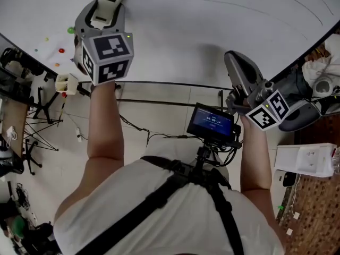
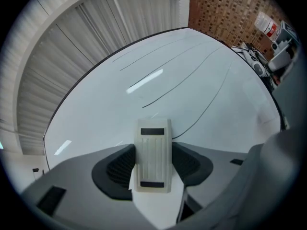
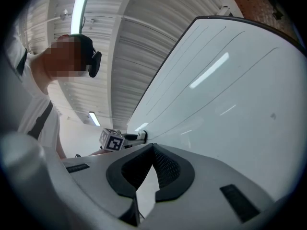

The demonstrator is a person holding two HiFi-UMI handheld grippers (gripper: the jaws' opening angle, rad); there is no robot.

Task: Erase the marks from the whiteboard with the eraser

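Up at the whiteboard (image 1: 212, 31), on the left side of the head view, I am raising my left hand-held gripper (image 1: 106, 12) with the eraser (image 2: 153, 153) pinched in it. The left gripper view is showing both black pads pressing on the long sides of the pale, ribbed eraser. It is standing lengthwise between the jaws and sticking out past their tips toward the board. Whether its far end is actually touching the white surface, I cannot tell.

Thin dark marks (image 2: 211, 103) are curving across the board beyond the eraser. One of them is ending just beside the eraser's upper right corner, and the others are arcing away higher up and to the right. Small coloured magnets (image 1: 61, 50) are sitting on the board to the left of this gripper, below its level in the head view.

I am holding my right hand-held gripper (image 1: 236, 62) lower on the right and well apart from the eraser, its tip pointing up toward the board's lower edge. The right gripper view is showing its pads meeting at their tips with nothing between them. Off to its left along the board, that view is also catching the left gripper's marker cube (image 3: 113, 140) and the eraser reaching the board.

A small screen (image 1: 212, 122) is glowing blue on the chest rig between my forearms.
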